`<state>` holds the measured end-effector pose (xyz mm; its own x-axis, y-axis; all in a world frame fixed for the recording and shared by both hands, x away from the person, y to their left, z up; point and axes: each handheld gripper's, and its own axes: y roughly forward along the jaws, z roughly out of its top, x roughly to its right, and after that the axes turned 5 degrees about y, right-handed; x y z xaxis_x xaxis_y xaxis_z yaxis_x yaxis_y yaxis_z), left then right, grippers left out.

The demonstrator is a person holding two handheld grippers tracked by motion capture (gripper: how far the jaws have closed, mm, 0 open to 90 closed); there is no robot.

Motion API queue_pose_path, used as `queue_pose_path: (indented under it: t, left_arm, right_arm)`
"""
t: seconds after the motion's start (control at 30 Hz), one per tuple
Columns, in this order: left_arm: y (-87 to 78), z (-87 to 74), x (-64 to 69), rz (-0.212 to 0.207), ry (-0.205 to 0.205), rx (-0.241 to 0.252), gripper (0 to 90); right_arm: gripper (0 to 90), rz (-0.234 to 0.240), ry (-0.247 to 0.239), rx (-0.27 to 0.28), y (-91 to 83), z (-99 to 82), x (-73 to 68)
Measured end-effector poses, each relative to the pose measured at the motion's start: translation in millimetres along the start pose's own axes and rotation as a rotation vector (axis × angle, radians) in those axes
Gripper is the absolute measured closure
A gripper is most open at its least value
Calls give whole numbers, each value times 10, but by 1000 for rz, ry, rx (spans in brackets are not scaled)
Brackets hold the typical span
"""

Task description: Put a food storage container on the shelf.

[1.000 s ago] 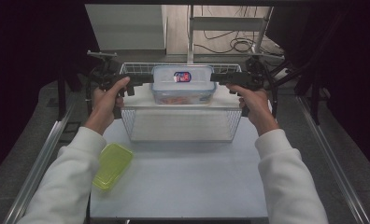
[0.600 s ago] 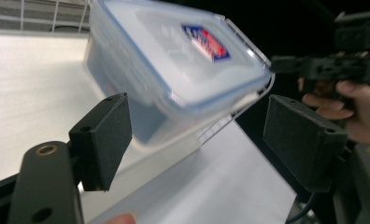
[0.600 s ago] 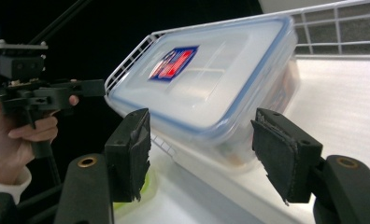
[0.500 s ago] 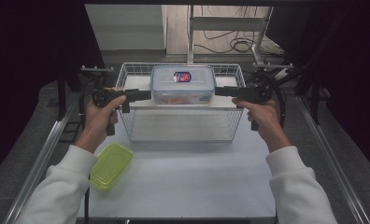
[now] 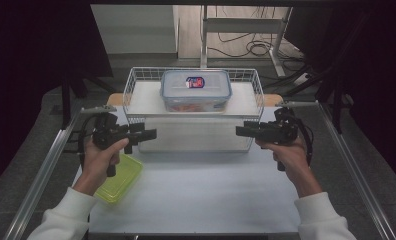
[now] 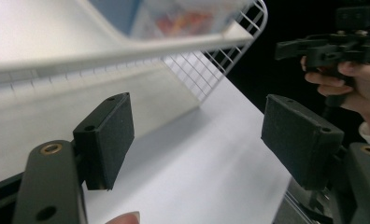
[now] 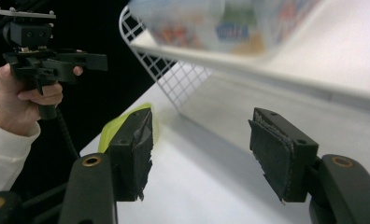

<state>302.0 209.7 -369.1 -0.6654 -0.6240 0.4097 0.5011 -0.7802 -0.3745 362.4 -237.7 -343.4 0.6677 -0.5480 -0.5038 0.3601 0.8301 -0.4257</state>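
Observation:
A clear lidded food box (image 5: 196,90) with a red and blue label rests on a white board (image 5: 146,102) laid across a wire basket (image 5: 131,82). My left gripper (image 5: 150,134) hovers in front of the basket's left end, pointing right. Its jaws are open and empty in the left gripper view (image 6: 197,135). My right gripper (image 5: 241,131) hovers at the basket's right front, pointing left. It is open and empty (image 7: 202,144), and its jaws have just closed a little. Neither gripper touches the box or basket.
A yellow-green plastic lid (image 5: 120,177) lies on the white table (image 5: 201,195) under my left hand, and also appears in the right gripper view (image 7: 109,130). Metal rails run along both table sides. Cables and a stand's legs lie on the floor beyond.
Both hands have drawn back from the ends of the box on the basket top, toward the near side and lower. The box and basket have stayed put.

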Motion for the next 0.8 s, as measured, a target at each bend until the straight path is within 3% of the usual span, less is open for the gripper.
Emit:
queue_pose_path:
  t: [0.03,0.13,0.23,0.27,0.3,0.33,0.43,0.57,0.8]
  left_arm:
    - [0,0,0,0,0,0,246]
    - [-41,-236,27,-6,5,-14,247]
    - [-59,-343,39,4,12,-23,247]
    - [-62,-452,52,17,11,-39,247]
    - [-62,-452,52,17,11,-39,247]
    - [-42,-563,62,28,10,-66,246]
    - [-11,-697,82,44,18,-102,246]
    - [11,-785,106,71,42,-147,246]
    - [-20,-969,136,93,35,-183,246]
  right_arm:
    - [395,0,0,-7,-5,-55,12]
    - [395,-3,-8,-22,-20,-218,41]
    - [395,-8,-13,-33,-24,-320,56]
    - [395,-15,-19,-47,-24,-411,70]
    - [395,-15,-19,-47,-24,-411,70]
    - [395,-36,-32,-63,-21,-501,73]
    - [395,-45,-37,-81,-8,-640,91]
    - [392,-50,-30,-92,4,-768,110]
    - [388,-72,-26,-128,12,-1067,174]
